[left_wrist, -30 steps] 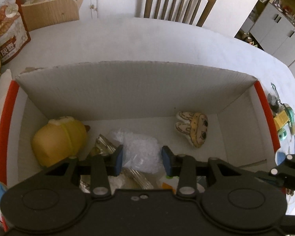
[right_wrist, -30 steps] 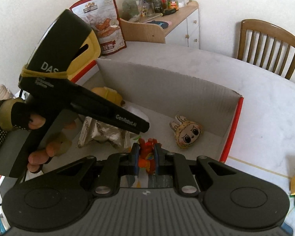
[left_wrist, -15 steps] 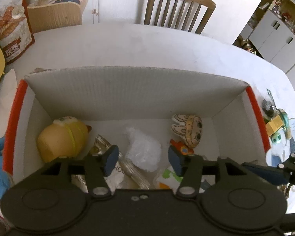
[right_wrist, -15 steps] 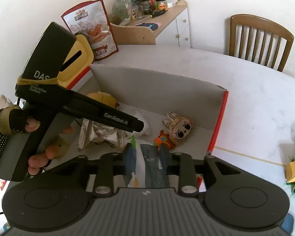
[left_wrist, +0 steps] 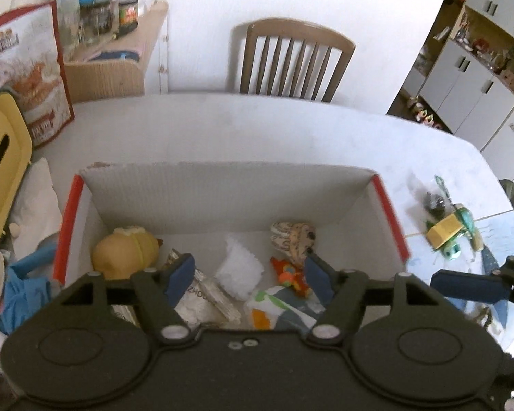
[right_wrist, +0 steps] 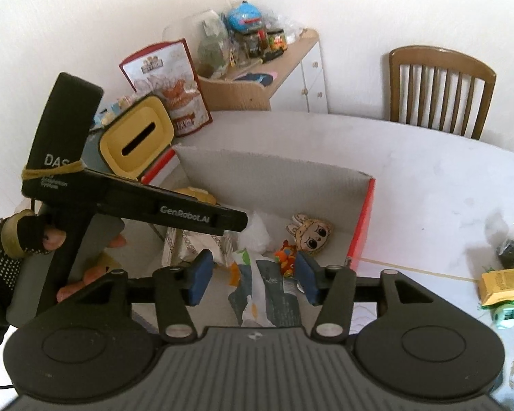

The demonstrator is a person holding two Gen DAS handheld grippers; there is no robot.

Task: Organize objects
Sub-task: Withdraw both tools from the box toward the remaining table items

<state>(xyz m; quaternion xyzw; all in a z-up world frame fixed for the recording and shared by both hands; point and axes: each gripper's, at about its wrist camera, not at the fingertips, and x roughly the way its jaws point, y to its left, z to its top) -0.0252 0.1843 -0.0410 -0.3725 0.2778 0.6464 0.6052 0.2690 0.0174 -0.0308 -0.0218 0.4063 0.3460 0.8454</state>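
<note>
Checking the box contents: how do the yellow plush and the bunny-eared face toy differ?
The yellow plush is plain and rounded, and looks bulkier; the bunny-eared face toy is flatter and paler, with printed eyes and striped ears. The yellow plush sits at the left end of the cardboard box, the face toy toward its right end. Both lie on the box floor, ungripped.

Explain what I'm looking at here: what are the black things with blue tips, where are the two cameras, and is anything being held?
Each black thing is a hand-held tool, a two-finger clamp the person squeezes; there is no robot arm. Each carries a camera looking forward along its blue fingers. One picture is from the left tool, the other from the right tool, which also sees the gloved left hand.

Both hang open over a cardboard box on a white table, holding nothing. Inside lie a yellow plush, a cartoon-face plush, an orange toy, a white bag and snack packets. A yellow-green toy remains outside.
</note>
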